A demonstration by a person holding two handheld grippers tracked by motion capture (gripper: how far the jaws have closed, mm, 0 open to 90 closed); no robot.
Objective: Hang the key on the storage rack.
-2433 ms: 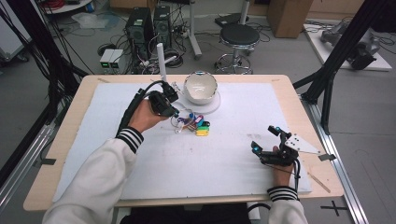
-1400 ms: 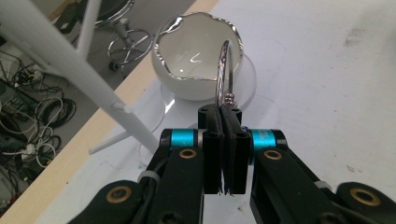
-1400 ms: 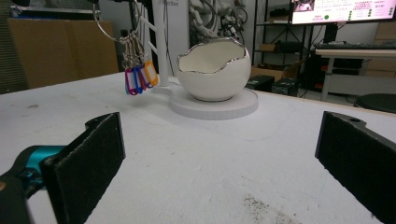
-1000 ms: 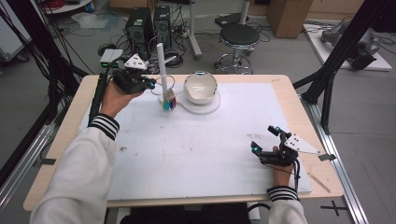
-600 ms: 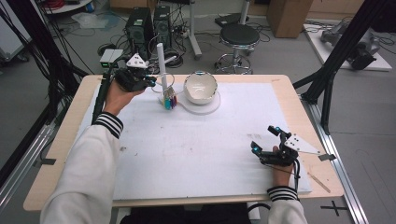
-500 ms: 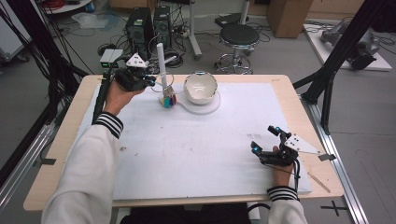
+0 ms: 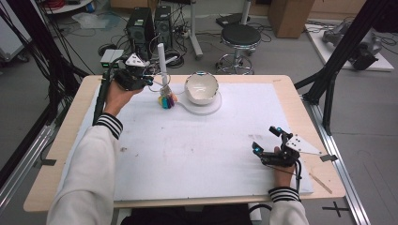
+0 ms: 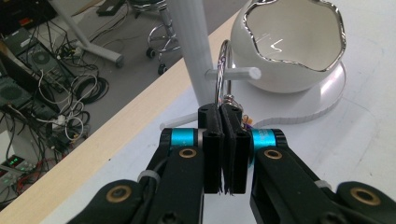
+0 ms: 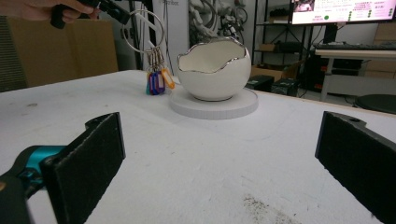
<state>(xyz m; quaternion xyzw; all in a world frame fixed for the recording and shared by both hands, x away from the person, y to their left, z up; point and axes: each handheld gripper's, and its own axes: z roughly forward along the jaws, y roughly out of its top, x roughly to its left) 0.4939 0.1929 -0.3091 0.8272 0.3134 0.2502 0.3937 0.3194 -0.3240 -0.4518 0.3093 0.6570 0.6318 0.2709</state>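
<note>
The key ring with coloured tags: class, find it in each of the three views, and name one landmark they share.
High view: key ring at the white post, upper left of centre.
Left gripper view: centre, ring over the peg, above the shut jaws.
Right gripper view: upper left.
Shared landmark: white bowl.

A: How many bowls sit on the table?

B: One, a white egg-shaped bowl [image 7: 202, 87] with a silver rim, on one round white base [image 7: 213, 106].

A: And posts?

B: One white post [image 7: 162, 65], with one small peg [image 8: 233, 73] sticking out of its side.

A: Key rings?

B: One metal ring [image 9: 143, 31]. Coloured tags [image 9: 156, 81] hang from it; I can make out blue, purple and orange ones, so at least three, though they overlap too much for a sure count.

A: Grippers?

B: Two: a left gripper [image 7: 149, 80] and a right gripper [image 7: 266, 139], one per hand.

A: Anything off the table?

B: One black stool [image 7: 240, 35] and two computer towers [image 7: 149, 26].
</note>
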